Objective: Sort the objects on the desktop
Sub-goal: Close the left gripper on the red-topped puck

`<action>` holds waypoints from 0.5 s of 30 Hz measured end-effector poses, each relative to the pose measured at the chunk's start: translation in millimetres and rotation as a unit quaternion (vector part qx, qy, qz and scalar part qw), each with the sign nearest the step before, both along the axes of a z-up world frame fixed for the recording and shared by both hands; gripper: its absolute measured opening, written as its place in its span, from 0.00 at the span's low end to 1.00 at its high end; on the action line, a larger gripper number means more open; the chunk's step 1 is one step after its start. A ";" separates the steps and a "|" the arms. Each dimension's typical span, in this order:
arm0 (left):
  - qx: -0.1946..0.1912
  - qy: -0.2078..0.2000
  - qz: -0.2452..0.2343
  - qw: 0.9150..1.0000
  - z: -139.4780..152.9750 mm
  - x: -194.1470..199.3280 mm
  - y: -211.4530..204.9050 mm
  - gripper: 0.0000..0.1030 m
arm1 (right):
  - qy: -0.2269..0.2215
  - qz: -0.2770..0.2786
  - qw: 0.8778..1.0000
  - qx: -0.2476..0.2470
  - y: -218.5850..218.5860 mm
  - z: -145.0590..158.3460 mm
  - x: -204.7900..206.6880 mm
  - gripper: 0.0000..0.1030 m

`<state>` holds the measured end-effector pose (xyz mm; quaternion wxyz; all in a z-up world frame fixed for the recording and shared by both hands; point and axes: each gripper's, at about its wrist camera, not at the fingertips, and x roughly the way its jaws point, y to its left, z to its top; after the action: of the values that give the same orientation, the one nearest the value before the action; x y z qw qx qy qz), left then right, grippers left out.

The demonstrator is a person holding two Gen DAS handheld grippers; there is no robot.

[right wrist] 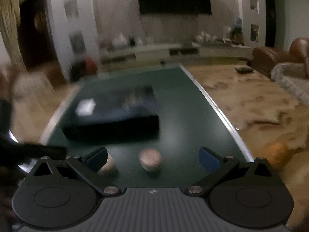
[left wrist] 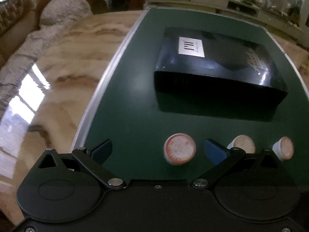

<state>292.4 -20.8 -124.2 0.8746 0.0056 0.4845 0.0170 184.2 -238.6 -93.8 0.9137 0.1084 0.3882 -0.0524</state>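
Note:
A black box with a white label (left wrist: pixel 218 61) lies on a dark green mat (left wrist: pixel 125 100). Three small white cups with reddish rims lie near me: one (left wrist: pixel 179 148) between the left gripper's fingers, a second (left wrist: pixel 242 144) behind the right fingertip, a third (left wrist: pixel 283 147) further right. My left gripper (left wrist: pixel 158 150) is open and empty. In the blurred right wrist view the box (right wrist: pixel 115 114) sits on the mat (right wrist: pixel 183 116). One cup (right wrist: pixel 150 159) lies between the fingers, another (right wrist: pixel 108 164) by the left fingertip. My right gripper (right wrist: pixel 153 158) is open and empty.
The mat lies on a marble-patterned table (left wrist: pixel 63 73) (right wrist: pixel 251 100). An orange round object (right wrist: pixel 277 153) sits on the table right of the mat. A small dark object (right wrist: pixel 243 69) lies far back. Sofas with grey throws stand beyond the table.

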 end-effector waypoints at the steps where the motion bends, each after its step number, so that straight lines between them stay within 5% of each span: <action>1: -0.002 0.001 0.000 1.000 -1.5 1.2 -0.3 1.00 | -0.006 -0.001 1.000 0.009 -2.5 0.2 -0.9 1.00; 10: -0.020 0.015 -0.004 1.000 -14.5 11.5 -2.8 0.97 | -0.041 -0.006 0.997 0.060 -18.1 -1.3 -5.6 1.00; 15: -0.029 0.022 -0.006 0.999 -21.8 17.3 -4.2 0.73 | -0.022 -0.004 0.998 0.052 -14.1 -12.5 -5.2 1.00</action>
<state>309.7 -24.9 -146.0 0.8636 -0.0171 0.5039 -0.0024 178.9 -252.7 -106.3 0.9150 0.1579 0.3698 -0.0333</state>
